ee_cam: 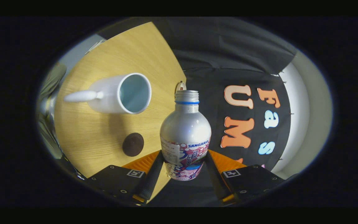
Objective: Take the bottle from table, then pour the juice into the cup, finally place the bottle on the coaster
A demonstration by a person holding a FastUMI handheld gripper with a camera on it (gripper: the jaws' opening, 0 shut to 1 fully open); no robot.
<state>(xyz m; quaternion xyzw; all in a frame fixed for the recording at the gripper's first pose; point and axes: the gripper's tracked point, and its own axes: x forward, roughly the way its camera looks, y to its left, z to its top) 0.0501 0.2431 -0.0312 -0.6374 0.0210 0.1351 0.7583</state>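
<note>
Silver metal bottle (185, 130) with a threaded open neck sits between the gripper (183, 166) fingers, and both fingers press on its lower, printed part. Beyond them the view is rolled: a round table (104, 137) of pale wood carries a white glossy cup (121, 93) and a small dark round coaster (133, 144), well apart from the bottle.

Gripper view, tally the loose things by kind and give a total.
Silver metal bottle with an open threaded neck, clamped in the gripper: 1
White ceramic cup with a handle: 1
Dark brown round coaster: 1
Total: 3
</note>
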